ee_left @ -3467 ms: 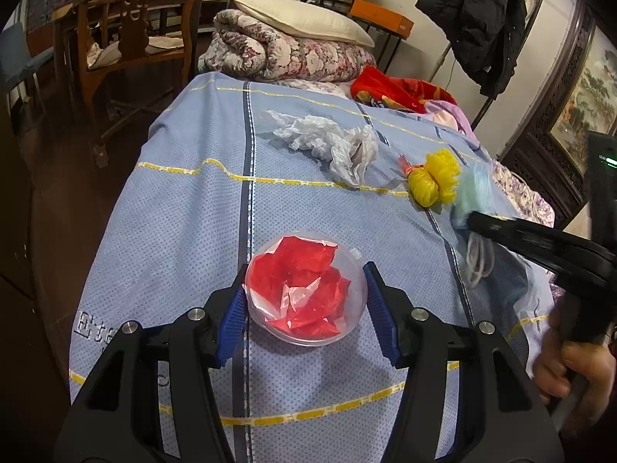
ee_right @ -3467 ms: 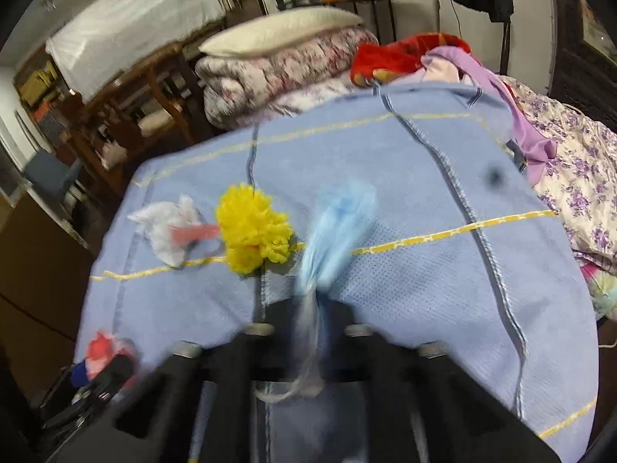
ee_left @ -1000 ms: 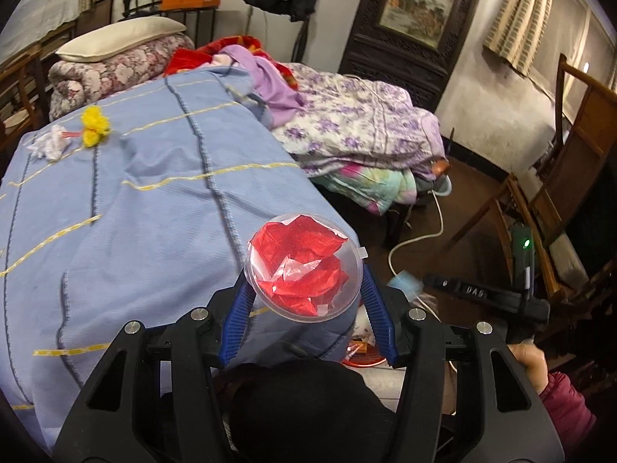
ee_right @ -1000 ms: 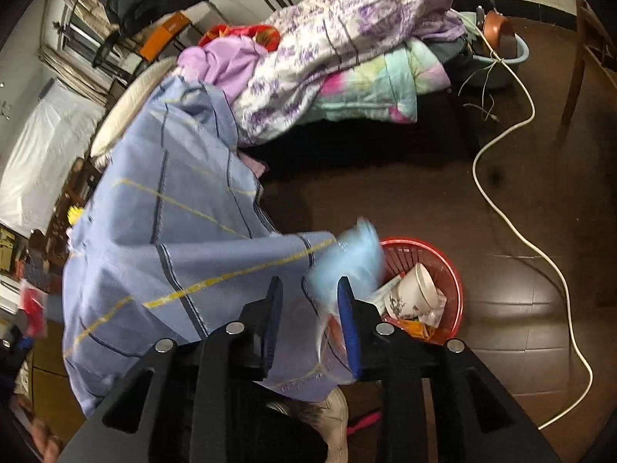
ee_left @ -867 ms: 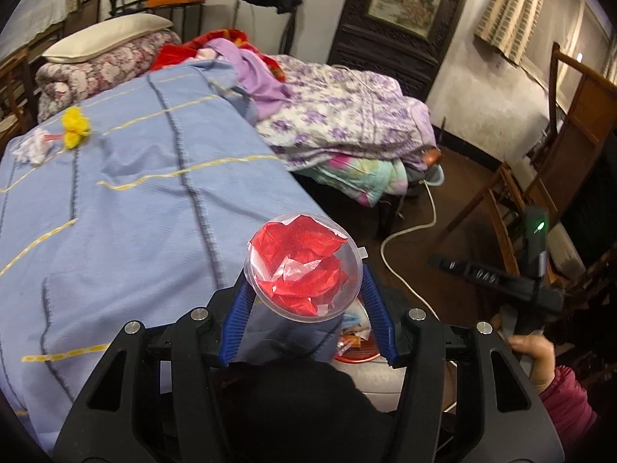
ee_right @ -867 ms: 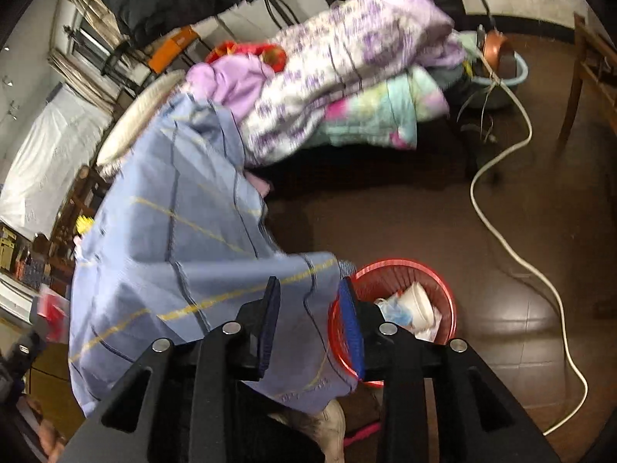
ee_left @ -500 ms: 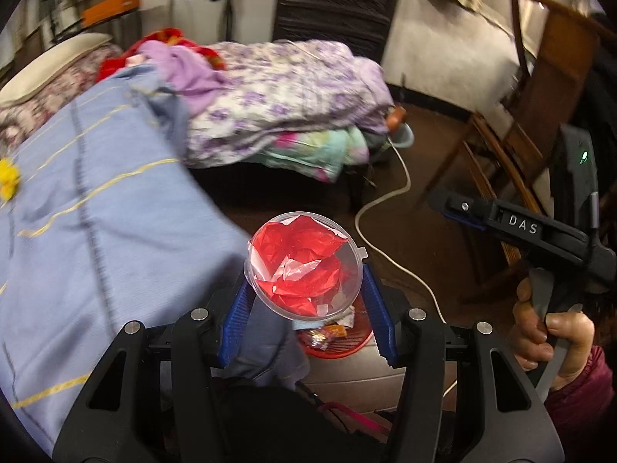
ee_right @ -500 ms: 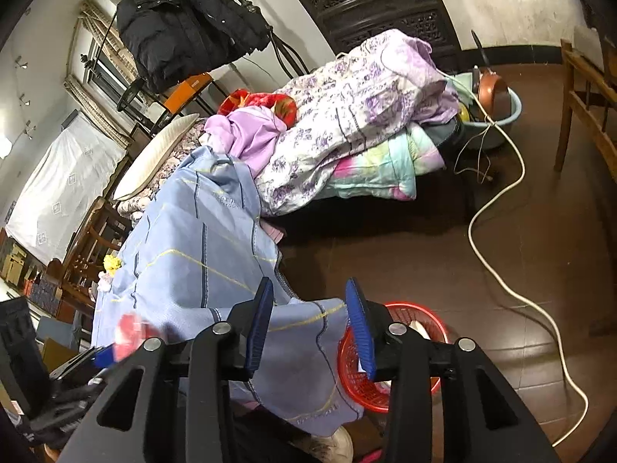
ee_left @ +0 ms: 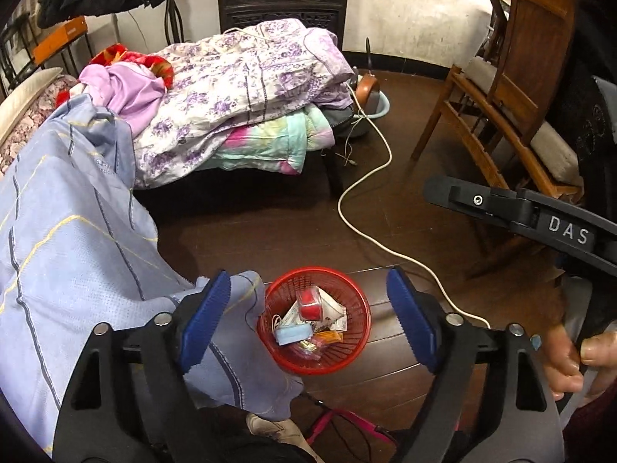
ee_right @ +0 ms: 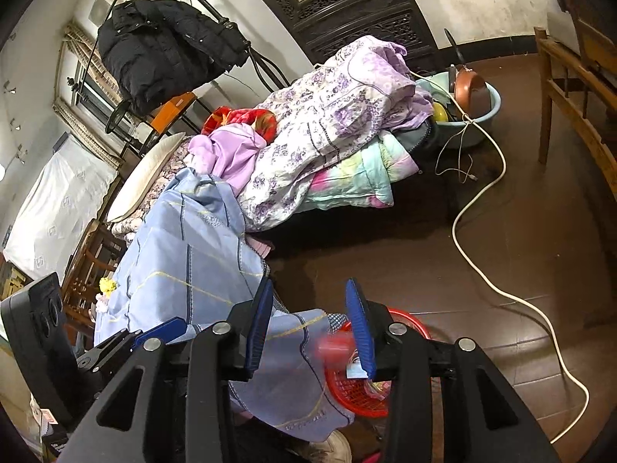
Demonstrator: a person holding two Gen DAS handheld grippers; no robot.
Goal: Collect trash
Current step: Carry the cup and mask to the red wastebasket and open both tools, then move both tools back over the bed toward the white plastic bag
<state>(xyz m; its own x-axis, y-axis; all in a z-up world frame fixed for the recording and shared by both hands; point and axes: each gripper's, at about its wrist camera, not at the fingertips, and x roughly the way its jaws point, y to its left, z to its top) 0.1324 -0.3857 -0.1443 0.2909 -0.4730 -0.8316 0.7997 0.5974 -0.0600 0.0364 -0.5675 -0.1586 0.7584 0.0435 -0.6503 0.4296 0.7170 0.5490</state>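
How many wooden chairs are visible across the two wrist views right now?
2. One wooden chair stands on the dark floor at right in the left wrist view; another sits beyond the blue bedspread. Others may be hidden.

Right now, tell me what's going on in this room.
A person is collecting trash with a handheld tool in each hand. The left tool hangs over the red basket on the floor, its jaws opening with nothing between them; the clear cup of red scraps is in the basket. The right tool, held beside it, is open and holds nothing. More trash, a yellow clump, still lies on the blue-covered bed.
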